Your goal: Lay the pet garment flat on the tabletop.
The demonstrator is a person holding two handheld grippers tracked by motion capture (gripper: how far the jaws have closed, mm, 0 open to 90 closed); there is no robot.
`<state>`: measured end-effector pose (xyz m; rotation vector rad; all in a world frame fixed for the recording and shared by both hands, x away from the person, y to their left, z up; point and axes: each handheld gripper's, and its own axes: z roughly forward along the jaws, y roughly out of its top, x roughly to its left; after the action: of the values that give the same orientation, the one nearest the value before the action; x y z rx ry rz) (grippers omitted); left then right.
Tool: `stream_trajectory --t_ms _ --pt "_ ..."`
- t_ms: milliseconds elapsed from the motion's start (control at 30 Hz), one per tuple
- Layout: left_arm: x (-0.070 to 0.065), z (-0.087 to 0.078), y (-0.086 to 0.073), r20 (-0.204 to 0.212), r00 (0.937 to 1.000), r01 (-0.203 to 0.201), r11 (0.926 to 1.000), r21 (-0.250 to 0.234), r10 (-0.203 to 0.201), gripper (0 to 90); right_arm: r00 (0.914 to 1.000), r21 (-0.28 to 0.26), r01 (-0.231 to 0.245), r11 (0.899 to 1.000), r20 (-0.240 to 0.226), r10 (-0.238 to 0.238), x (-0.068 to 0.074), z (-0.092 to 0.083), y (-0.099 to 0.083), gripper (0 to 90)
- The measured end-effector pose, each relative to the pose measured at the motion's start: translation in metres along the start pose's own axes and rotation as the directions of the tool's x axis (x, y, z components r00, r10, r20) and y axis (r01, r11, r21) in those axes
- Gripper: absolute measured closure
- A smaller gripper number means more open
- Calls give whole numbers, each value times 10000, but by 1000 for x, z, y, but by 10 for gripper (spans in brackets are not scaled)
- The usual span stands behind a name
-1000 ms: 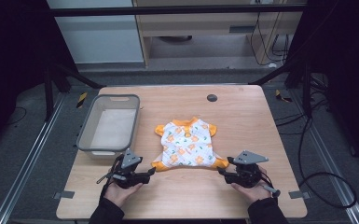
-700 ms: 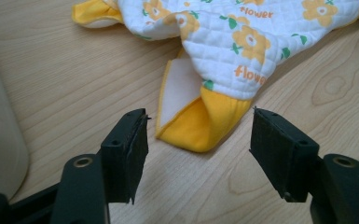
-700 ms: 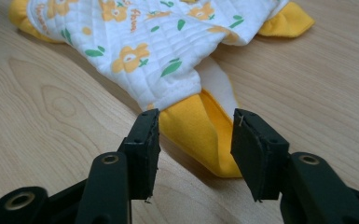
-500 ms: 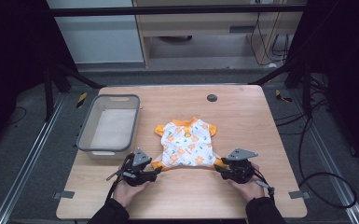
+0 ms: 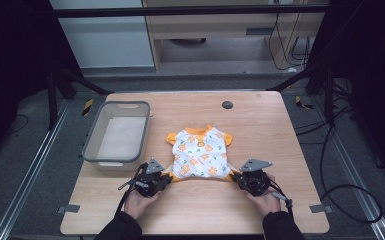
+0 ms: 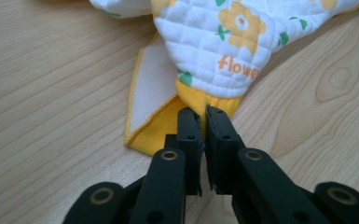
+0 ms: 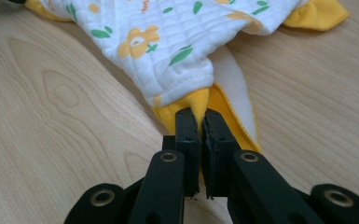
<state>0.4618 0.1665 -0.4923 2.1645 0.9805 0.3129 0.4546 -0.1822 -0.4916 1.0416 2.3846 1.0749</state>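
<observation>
The small white quilted baby garment with orange flower print and orange cuffs [image 5: 200,154] lies flat at the middle of the wooden worktop [image 5: 280,130], its lower hem toward the near edge. I judge it light, soft and limp: it will sag and fold wherever it is unsupported, so the doubled orange cuffs are the soundest places to take hold.

My left gripper [image 6: 201,122] has its jaws closed nearly together on the orange cuff at the garment's near-left corner. My right gripper [image 7: 200,122] is pinched likewise on the orange cuff at the near-right corner. With both corners held, I expect the hem to stay taut between them.

A grey translucent plastic bin [image 5: 117,132] stands near the worktop's left edge, just beside the garment and apart from it. A small dark round disc [image 5: 227,105] sits near the far edge.
</observation>
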Motion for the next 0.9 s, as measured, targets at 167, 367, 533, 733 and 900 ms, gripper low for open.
stream_trajectory --t_ms 167,367,533,733,900 --pt "-2 -10 2 189 9998 51 9996 -267 -45 879 9998 -251 -54 9997 -180 50 1 -6 3 868" --pt "-13 -32 7 655 9977 -137 9968 -782 188 881 9991 -673 5 9977 -428 -33 7 -21 3 869" --pt "-23 -58 4 975 9946 -207 9898 -1408 347 880 9971 -1101 -58 9939 -759 -26 18 -45 1 868" --pt "-29 -75 10 1019 9940 -207 9831 -1817 397 878 9954 -1724 -106 9850 -955 -60 29 -71 6 868" --pt "-13 -67 23 809 9967 235 9879 -1531 -112 874 9957 -1645 -613 9845 -788 488 15 -65 22 864"
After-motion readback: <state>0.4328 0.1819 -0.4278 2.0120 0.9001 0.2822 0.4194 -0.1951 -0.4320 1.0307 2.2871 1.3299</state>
